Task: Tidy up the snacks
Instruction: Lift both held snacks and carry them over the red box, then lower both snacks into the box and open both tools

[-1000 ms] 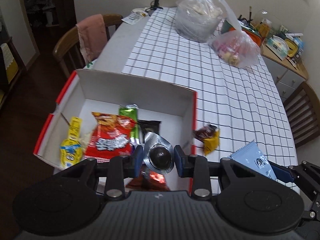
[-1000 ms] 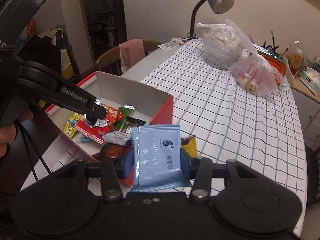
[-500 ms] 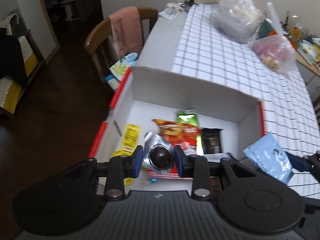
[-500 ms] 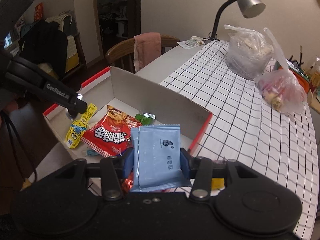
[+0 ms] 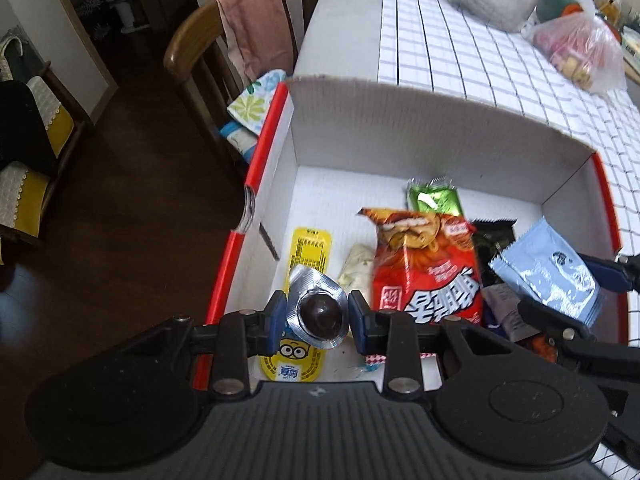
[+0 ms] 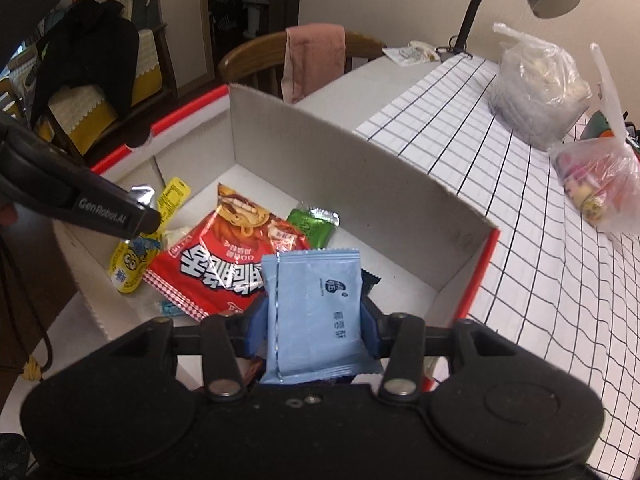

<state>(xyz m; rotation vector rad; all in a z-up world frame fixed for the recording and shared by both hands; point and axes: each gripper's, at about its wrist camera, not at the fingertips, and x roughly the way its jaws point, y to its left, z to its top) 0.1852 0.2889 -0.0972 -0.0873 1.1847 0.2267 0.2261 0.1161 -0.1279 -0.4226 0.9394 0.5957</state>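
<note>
- Silver foil identifies the load in the left wrist view: the left gripper (image 5: 317, 318) is clamped on a foil-wrapped chocolate (image 5: 318, 308), one blue pad on each side of it.
- That chocolate hangs over the near left part of the cardboard box (image 5: 400, 120), above the yellow cartoon pouch (image 5: 298, 354) lying on the box floor.
- Right of the pouch inside the box lie a pale wrapped bar (image 5: 358, 268), a red noodle packet (image 5: 430, 264), a green sachet (image 5: 434, 198) toward the far wall, and a black packet (image 5: 494, 236).
- At the right edge of the same view, the light blue packet (image 5: 550, 270) is carried over the right part of the box.
- Right wrist view: the right gripper (image 6: 314, 322) is closed on the light blue packet (image 6: 316, 312), its pads pressing the packet's two side edges.
- Here the packet stands upright over the near part of the box, beside the red noodle packet (image 6: 224, 256) and in front of the green sachet (image 6: 314, 224).
- The left gripper's finger (image 6: 100, 208) shows over the left end of the box, near the yellow pouch (image 6: 132, 264).
- Judged step: lowering both snacks into the box for release.
- Advice: bring each item close to the box floor before parting the jaws; aim the chocolate at bare floor left of the red packet, and lay the blue packet flat toward the right wall (image 6: 464, 240), so nothing slides or piles up.
</note>
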